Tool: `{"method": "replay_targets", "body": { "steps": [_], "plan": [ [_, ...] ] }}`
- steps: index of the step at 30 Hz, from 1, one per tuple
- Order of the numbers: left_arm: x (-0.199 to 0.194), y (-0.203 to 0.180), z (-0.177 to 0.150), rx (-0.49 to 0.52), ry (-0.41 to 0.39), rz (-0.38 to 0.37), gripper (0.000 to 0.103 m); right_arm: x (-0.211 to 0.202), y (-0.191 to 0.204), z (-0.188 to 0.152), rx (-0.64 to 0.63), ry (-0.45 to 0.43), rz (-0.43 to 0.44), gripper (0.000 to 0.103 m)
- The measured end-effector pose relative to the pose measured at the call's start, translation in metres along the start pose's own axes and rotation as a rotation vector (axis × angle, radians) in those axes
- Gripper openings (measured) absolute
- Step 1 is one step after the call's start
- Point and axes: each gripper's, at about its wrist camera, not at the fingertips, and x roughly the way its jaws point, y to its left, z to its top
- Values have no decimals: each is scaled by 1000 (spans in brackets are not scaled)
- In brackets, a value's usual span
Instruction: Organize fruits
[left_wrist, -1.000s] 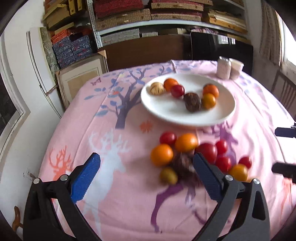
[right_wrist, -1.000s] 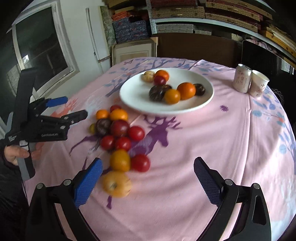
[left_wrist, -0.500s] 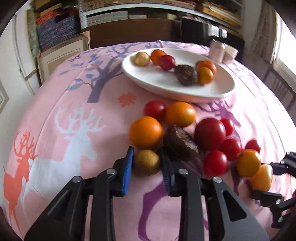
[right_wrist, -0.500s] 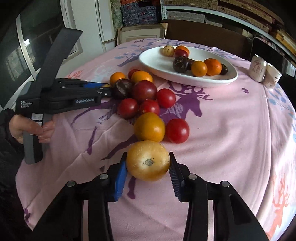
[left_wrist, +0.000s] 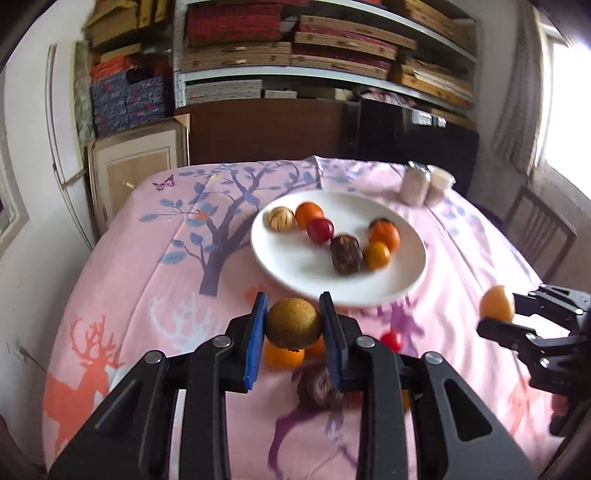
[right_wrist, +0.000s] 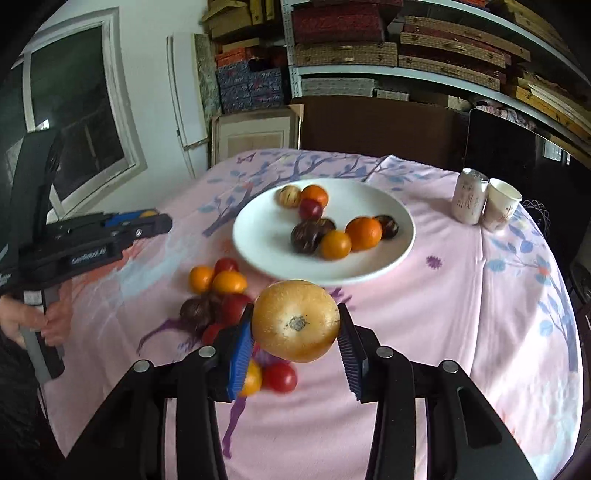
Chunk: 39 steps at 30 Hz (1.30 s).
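The left gripper (left_wrist: 293, 325) clenches a small brownish-green fruit (left_wrist: 293, 323); the right gripper (right_wrist: 295, 332) clenches a larger golden-yellow fruit (right_wrist: 295, 320) (dark-spotted), both above the pink-clothed surface (right_wrist: 443, 314); shelves behind.

A small round olive-brown fruit (left_wrist: 293, 324) sits low in the left wrist frame's centre, clamped between blue pads and lifted off the cloth. A larger golden-yellow fruit (right_wrist: 296, 319), its dark stem scar facing the camera, hangs likewise at lower centre of the right wrist frame. Behind, at mid-frame, the white plate (right_wrist: 399, 242) carries orange, red, dark-brown and pale fruits. Left of centre, loose red, orange and dark fruits (right_wrist: 218, 291) lie clustered on the pink cloth.
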Motion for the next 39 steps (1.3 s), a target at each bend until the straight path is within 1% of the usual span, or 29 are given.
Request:
{"method": "replay_targets", "body": {
  "steps": [2, 4, 6, 7, 10, 11, 12, 13, 14, 17, 19, 22, 25, 28, 32, 34, 36, 38, 39],
  "plan": [
    [22, -2, 15, -15, 10, 3, 28, 23, -17, 22, 32, 2, 14, 43],
    [44, -5, 24, -7, 26, 16, 28, 47, -28, 37, 47, 20, 2, 43],
    [62, -5, 29, -23, 36, 2, 28, 65, -36, 45, 44, 40, -13, 43],
    [70, -6, 31, -15, 41, -1, 28, 71, -38, 46, 38, 44, -15, 43],
    [86, -11, 36, 4, 47, 22, 29, 89, -43, 47, 4, 47, -23, 44],
    [92, -11, 37, -3, 46, 29, 37, 95, -43, 46, -5, 53, -20, 53],
    [94, -12, 37, -12, 45, 29, 76, 98, -44, 45, -5, 61, -26, 67],
    [95, -12, 37, -19, 40, 25, 96, 98, -45, 43, -1, 67, -53, 92],
    [94, -12, 35, -15, 23, 20, 99, 95, -45, 40, 4, 68, -87, 98],
    [83, -14, 27, 39, 12, 57, 99, 79, -48, 32, 13, 86, -144, 99],
    [71, -10, 21, 35, 20, 66, 99, 63, -49, 24, 16, 80, -146, 99],
    [49, -5, 3, 39, 39, 36, 99, 37, -44, 3, -1, 86, -87, 99],
    [31, -9, -27, 83, 78, 35, 99, 26, -32, -23, -47, 130, -12, 99],
    [27, -16, -55, 139, 139, 35, 99, 30, -19, -44, -107, 177, 6, 99],
    [39, -21, -80, 210, 230, 62, 99, 46, -7, -60, -144, 231, 21, 99],
    [48, -20, -86, 220, 262, 61, 99, 54, -2, -63, -168, 237, 2, 99],
    [59, -16, -86, 207, 274, 57, 99, 61, 0, -61, -198, 215, -5, 99],
    [68, -11, -84, 171, 272, 3, 99, 66, -1, -59, -231, 173, -9, 98],
    [69, -9, -85, 162, 274, -28, 90, 71, -1, -58, -238, 194, 15, 94]
  ]
}}
